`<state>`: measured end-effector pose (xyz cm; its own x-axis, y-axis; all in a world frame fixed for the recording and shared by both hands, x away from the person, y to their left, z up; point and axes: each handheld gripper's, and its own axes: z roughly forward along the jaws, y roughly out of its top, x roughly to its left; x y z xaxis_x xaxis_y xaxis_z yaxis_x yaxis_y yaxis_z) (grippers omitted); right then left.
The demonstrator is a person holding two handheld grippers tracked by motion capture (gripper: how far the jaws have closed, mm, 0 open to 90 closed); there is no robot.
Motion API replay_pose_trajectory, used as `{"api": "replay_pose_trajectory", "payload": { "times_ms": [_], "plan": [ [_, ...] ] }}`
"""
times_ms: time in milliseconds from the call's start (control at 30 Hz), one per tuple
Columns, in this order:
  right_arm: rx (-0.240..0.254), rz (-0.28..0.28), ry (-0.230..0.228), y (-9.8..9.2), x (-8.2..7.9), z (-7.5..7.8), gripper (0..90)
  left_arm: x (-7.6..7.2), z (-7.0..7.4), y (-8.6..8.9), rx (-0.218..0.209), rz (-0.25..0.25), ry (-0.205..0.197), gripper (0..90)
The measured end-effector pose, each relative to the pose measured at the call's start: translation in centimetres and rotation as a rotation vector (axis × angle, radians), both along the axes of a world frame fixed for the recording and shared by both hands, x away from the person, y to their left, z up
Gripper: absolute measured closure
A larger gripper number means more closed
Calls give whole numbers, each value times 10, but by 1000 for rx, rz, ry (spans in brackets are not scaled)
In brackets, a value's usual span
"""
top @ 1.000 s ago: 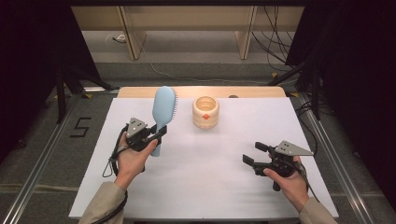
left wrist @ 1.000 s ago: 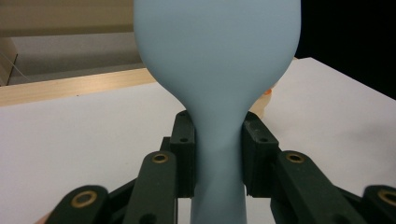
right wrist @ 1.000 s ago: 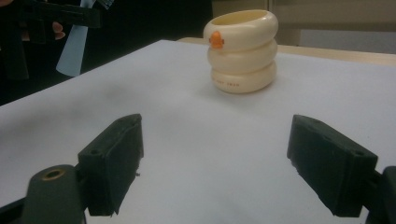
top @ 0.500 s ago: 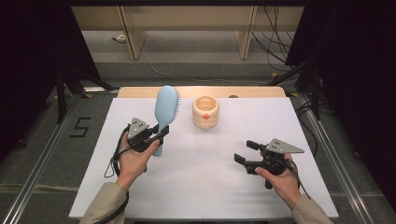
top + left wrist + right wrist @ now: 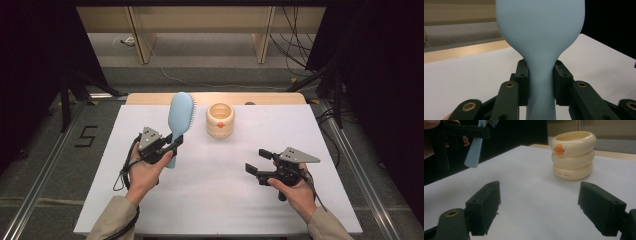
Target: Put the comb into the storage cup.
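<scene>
While the left gripper (image 5: 541,82) is clamping its two black pads on the narrow neck of the pale blue hairbrush (image 5: 540,32), I am keeping that hand where it is; across the earlier high views and the present one, its position is not changing. In the high view the hairbrush (image 5: 178,120) is standing raised above the white table (image 5: 225,200), head toward the far edge and handle end hanging below the left gripper (image 5: 172,145), over the left half of the table.

The right gripper (image 5: 539,210) is standing released, with its pads wide apart and nothing between them. Compared with the earlier high views, I am bringing the right gripper (image 5: 257,162) inward from the right edge toward the table's middle, and it is now hovering near the front edge, pointing at the cream ringed cup (image 5: 573,155).

The cup (image 5: 220,120) is resting upright near the far edge, just right of the brush head and apart from it.

I am judging this shift as the approach phase: the free gripper is lining up on the cup, probably to steady it while the brush goes in. The cup is not yet being touched.
</scene>
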<state>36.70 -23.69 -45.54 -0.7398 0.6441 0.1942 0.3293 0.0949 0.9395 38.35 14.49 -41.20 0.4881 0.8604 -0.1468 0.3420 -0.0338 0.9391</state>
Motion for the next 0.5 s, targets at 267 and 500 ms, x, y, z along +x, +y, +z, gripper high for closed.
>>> {"api": "replay_pose_trajectory", "payload": {
  "times_ms": [267, 500],
  "plan": [
    [9, 12, 0, 9, 1, 2, 189, -1, 0, -3, -2, -6, -6, 695],
    [11, 15, -4, 14, 2, 3, 186, -3, 0, -5, 3, -9, -10, 695]
  ]
}}
